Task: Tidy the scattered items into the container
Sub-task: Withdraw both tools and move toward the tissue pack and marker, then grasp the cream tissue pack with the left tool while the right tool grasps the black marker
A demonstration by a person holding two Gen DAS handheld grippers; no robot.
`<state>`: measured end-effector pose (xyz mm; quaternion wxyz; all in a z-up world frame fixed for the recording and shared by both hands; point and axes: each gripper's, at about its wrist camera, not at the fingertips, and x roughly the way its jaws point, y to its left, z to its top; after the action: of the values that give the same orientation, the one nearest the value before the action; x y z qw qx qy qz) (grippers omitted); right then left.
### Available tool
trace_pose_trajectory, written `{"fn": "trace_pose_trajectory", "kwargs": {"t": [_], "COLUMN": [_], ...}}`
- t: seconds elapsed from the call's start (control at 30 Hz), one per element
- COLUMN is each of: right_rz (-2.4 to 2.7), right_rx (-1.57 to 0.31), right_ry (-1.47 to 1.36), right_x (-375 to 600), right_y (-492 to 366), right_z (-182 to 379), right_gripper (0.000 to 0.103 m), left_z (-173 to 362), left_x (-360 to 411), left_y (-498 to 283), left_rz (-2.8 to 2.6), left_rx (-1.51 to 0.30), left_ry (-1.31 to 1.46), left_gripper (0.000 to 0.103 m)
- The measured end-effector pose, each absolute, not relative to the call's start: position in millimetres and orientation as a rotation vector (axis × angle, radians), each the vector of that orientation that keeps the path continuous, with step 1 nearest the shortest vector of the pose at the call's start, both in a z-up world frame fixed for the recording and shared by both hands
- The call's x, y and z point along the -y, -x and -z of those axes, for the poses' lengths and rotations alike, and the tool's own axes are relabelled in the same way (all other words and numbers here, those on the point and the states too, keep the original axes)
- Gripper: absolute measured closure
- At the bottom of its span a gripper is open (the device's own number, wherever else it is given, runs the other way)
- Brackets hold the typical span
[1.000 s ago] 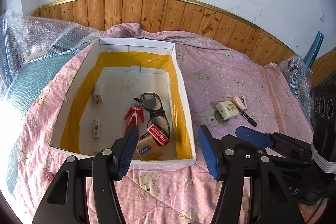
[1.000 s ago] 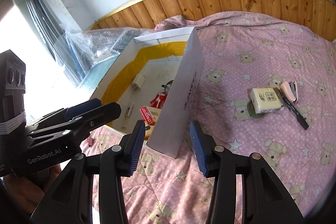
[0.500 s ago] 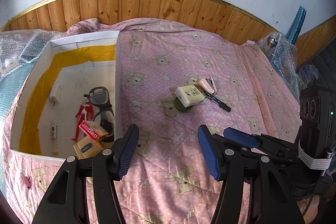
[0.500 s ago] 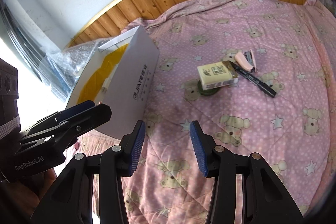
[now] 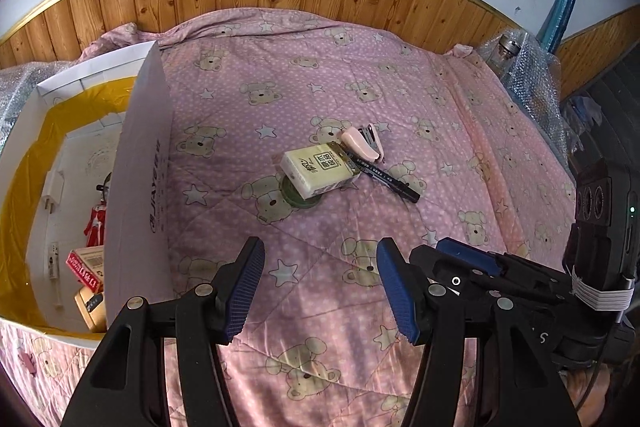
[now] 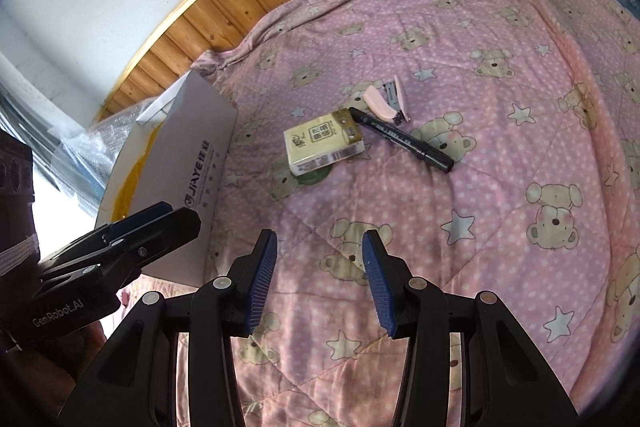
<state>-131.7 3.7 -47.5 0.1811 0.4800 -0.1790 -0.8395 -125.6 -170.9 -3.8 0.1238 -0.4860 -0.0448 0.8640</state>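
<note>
Cream soft-wrapped tissue packet (image 6: 323, 142), lying on pink bear-print quilt (image 6: 500, 187) well right of white cardboard box (image 6: 192, 163), atop half-hidden green disc (image 6: 312, 177), beside black marker (image 6: 402, 139) and pink stapler (image 6: 386, 99): light, squashy, best pinched across short sides; left gripper (image 5: 318, 289) and right gripper (image 6: 318, 279) both wide apart, empty.

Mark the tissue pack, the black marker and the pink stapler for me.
tissue pack (image 6: 322, 143), right wrist view, middle of its printed top face.
black marker (image 6: 400, 139), right wrist view, mid-barrel.
pink stapler (image 5: 360, 145), left wrist view, pink top cover.
</note>
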Motion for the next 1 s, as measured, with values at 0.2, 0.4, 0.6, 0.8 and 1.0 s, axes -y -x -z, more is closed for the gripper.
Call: {"fn": "trace_pose_trajectory", "kwargs": {"t": [0.2, 0.4, 0.6, 0.8, 1.0], "right_rz": [2.397, 2.418, 2.411, 2.407, 2.379], "right_rx": [0.482, 0.444, 0.368, 0.273, 0.195], "right_ry": [-1.381, -1.414, -1.459, -1.484, -1.491], "right_x": [-18, -30, -28, -21, -15], "right_y": [154, 183, 209, 228, 233], "right_z": [57, 67, 85, 100, 101], "right_gripper": [0.056, 0.056, 0.056, 0.056, 0.094], "left_z": [25, 50, 76, 99, 99], "left_x": [162, 152, 153, 156, 146], "left_y": [154, 185, 214, 238, 243], "left_rz": [-2.489, -2.468, -2.446, -2.424, -2.453], "left_rx": [0.178, 0.187, 0.252, 0.335, 0.277], "left_ry": [1.465, 1.51, 1.563, 1.603, 1.54], "left_gripper": [0.043, 0.043, 0.043, 0.043, 0.057]}}
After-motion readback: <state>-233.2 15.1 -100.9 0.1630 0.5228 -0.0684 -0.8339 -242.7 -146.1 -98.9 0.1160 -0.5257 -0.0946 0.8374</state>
